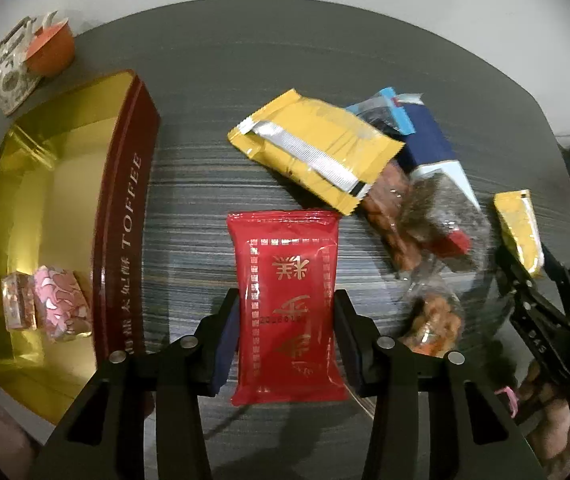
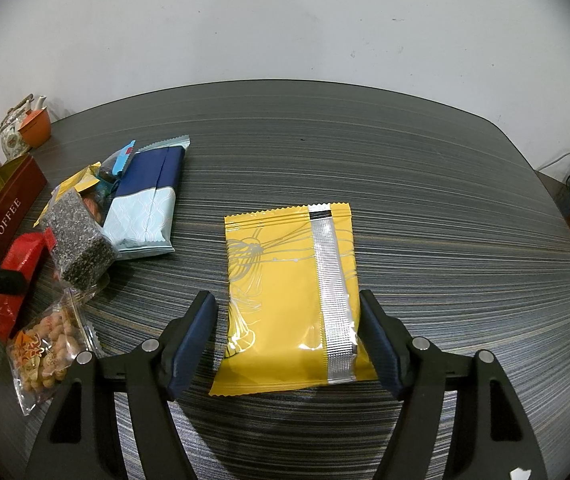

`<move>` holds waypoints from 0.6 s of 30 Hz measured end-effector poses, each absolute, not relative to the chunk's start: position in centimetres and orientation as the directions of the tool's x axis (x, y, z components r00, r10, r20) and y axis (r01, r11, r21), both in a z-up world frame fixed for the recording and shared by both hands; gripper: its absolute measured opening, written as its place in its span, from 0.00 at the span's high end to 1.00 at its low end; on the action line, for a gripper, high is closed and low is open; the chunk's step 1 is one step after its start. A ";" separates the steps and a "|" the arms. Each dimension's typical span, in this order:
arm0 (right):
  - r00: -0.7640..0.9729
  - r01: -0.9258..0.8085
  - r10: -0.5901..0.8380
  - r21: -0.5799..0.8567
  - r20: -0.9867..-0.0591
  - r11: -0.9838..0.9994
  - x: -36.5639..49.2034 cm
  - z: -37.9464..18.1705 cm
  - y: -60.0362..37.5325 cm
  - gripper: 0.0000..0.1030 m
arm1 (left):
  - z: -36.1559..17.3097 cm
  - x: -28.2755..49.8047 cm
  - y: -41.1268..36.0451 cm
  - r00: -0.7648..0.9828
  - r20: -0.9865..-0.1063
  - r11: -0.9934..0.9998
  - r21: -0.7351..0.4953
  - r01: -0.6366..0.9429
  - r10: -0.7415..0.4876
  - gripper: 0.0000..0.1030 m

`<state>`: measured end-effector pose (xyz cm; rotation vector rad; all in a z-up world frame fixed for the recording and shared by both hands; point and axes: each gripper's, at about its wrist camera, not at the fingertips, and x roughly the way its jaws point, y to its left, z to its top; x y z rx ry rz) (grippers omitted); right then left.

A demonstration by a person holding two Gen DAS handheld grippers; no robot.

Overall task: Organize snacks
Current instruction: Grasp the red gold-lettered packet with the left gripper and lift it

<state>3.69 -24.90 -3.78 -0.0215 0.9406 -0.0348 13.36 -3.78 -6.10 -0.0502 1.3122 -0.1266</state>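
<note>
snacks [image 2: 125,216] on dark striped table [image 2: 405,184].

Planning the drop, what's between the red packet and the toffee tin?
Only bare table, seen in the left wrist view, separates the red packet from the toffee tin.

Both tongs, left [image 1: 287,334] and right [image 2: 289,344], are matte black with navy pads and silver round screws.
</note>
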 end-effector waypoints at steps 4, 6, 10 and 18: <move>0.589 0.020 -0.039 -0.034 -0.808 0.999 3.8 -3.8 -25.0 0.33 | -4.4 12.9 -3.3 0.269 -0.955 0.991 -0.109 0.082 -0.127 0.55; 0.588 0.020 -0.039 -0.033 -0.808 0.999 3.8 -3.8 -25.0 0.33 | -3.8 12.5 -3.2 0.278 -0.952 0.990 -0.109 0.091 -0.130 0.55; 0.588 0.020 -0.039 -0.034 -0.808 0.999 3.8 -3.8 -25.0 0.33 | -2.5 11.8 -2.8 0.299 -0.946 0.989 -0.102 0.105 -0.129 0.55; 0.588 0.020 -0.039 -0.034 -0.808 0.999 3.8 -3.8 -25.0 0.33 | -0.2 12.1 0.4 0.339 -0.934 0.993 -0.088 0.079 -0.110 0.55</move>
